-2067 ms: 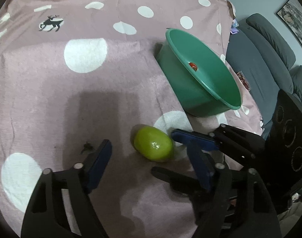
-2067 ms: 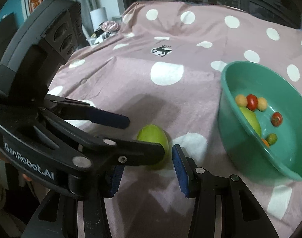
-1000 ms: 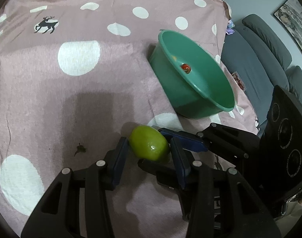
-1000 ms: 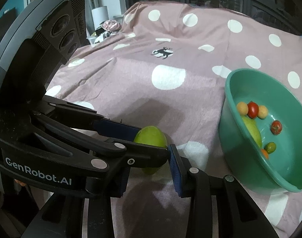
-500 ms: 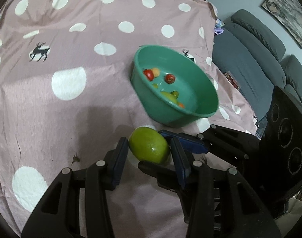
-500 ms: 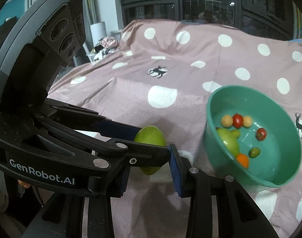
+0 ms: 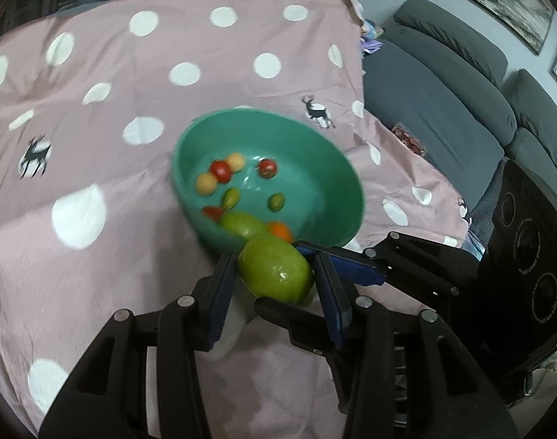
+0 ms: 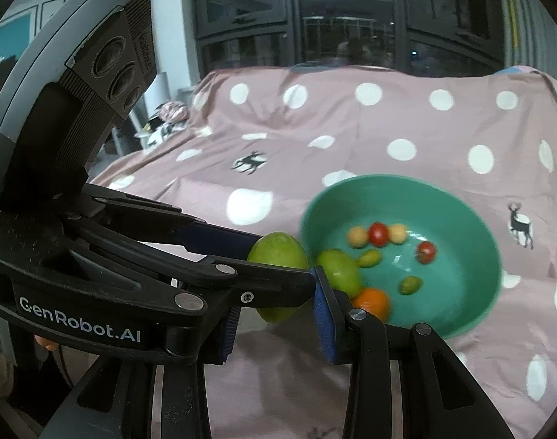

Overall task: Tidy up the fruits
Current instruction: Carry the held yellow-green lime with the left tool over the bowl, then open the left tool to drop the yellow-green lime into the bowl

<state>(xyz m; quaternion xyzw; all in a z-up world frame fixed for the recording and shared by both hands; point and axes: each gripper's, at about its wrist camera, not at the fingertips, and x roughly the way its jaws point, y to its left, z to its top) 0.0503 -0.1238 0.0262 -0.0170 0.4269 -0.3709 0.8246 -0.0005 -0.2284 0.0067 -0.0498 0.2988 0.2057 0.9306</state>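
My left gripper [image 7: 274, 285] is shut on a green fruit [image 7: 275, 273] and holds it in the air, just in front of the near rim of the green bowl [image 7: 337, 168]. The same fruit [image 8: 278, 254] shows in the right wrist view between the left gripper's fingers [image 8: 219, 237]. The bowl [image 8: 472, 219] holds another green fruit [image 8: 338, 270], an orange [image 8: 373, 301], red tomatoes [image 8: 379, 234] and several small fruits. My right gripper [image 8: 274, 325] is open and empty, below and just behind the held fruit.
A pink cloth with white dots and deer prints [image 7: 95, 117] covers the table. A grey sofa [image 7: 461, 84] stands beyond the table's right edge. Dark glass doors [image 8: 344, 22] are at the back in the right wrist view.
My left gripper closed on the green fruit, lifted it off the cloth and carried it toward the bowl. The right gripper rose alongside, staying open.
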